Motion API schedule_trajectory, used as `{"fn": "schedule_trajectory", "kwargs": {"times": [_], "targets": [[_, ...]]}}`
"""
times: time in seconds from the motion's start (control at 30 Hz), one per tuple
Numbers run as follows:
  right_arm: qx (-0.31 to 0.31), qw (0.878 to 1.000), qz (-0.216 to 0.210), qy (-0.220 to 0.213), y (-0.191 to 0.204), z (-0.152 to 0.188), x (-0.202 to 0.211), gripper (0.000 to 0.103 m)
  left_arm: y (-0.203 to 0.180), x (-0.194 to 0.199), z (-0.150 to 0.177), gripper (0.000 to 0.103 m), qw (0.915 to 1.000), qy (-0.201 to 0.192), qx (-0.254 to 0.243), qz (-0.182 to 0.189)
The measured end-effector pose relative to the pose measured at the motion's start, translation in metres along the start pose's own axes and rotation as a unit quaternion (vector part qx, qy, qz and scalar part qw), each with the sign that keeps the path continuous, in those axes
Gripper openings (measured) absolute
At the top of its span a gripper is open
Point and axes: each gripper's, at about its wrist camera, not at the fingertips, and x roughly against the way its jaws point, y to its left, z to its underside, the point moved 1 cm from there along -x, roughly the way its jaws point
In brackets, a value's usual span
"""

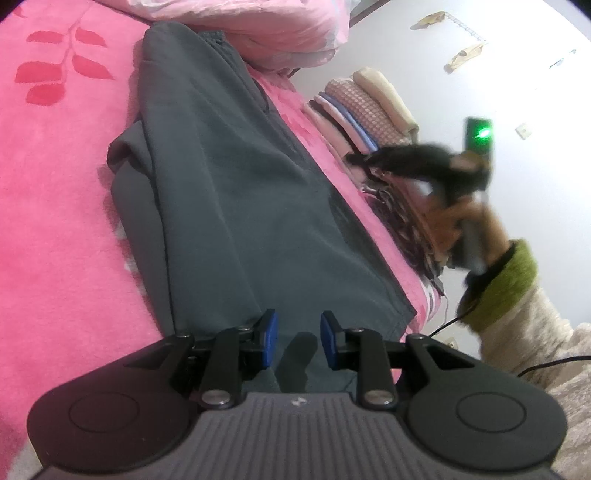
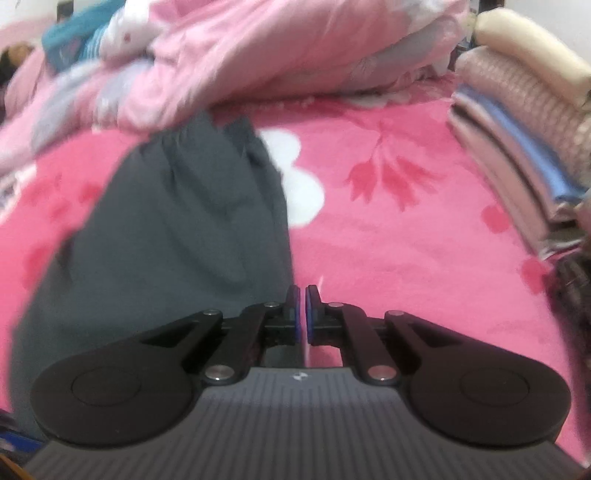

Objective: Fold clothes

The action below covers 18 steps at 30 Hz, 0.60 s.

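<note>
Two blue pads of the left gripper (image 1: 295, 338) are seen held apart in the left wrist view, with nothing between them. Directly under and ahead of them lies the hem end of the grey trousers (image 1: 229, 192), which stretch away from the gripper across the pink blanket (image 1: 55, 206) to a waistband lying against the pink bedding (image 1: 240, 26). The legs appear laid one over the other, with a bunched flap off to the gripper's left. To its right, a stack of folded clothes (image 1: 354, 114) is seen, and nearer, the blurred right gripper (image 1: 424, 162) carried in a hand (image 1: 454, 218).

From the right wrist view, the right gripper (image 2: 302, 314) is shown with its pads nearly together; only a thin slit is left and no cloth is seen in it. The trousers (image 2: 166, 240) lie ahead and to its left, the blanket (image 2: 406, 240) ahead and to its right, the stack (image 2: 517, 158) far right. Blur suggests this gripper is in motion.

If a lengthwise fold hem-to-waistband is the step in hand, it would be done well by both layers of the hem being pinched together, one gripper near each corner, and by the bunched flap being smoothed beforehand. Whether a fold has been made already cannot be settled.
</note>
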Motion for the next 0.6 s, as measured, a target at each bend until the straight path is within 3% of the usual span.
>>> {"fn": "schedule_trajectory", "kwargs": {"times": [0.07,0.13,0.2,0.33,0.47,0.6], "targets": [[-0.004,1.0,-0.003,-0.001,-0.002,-0.01,0.01,0.008,0.003,0.001,0.001,0.027,1.0,-0.001,0.002,0.008],[-0.001,1.0,-0.019,-0.011,0.002,-0.032,0.014,0.023,0.005,0.001,0.002,0.027,0.9999,-0.002,0.004,0.017],[0.012,0.998,-0.055,-0.021,0.013,-0.056,0.002,0.044,0.008,0.003,0.003,0.027,0.9997,-0.003,0.006,0.024],[0.024,0.995,-0.094,-0.014,0.034,-0.09,-0.059,0.046,0.011,0.005,0.005,0.027,0.9994,-0.006,0.004,0.034],[0.023,0.996,-0.091,0.009,0.049,-0.108,-0.133,0.046,0.012,0.004,0.007,0.027,0.9989,-0.009,-0.002,0.046],[0.045,0.996,-0.08,0.007,0.063,-0.112,-0.173,0.046,0.016,0.006,0.009,0.027,0.998,-0.011,-0.002,0.062]]}}
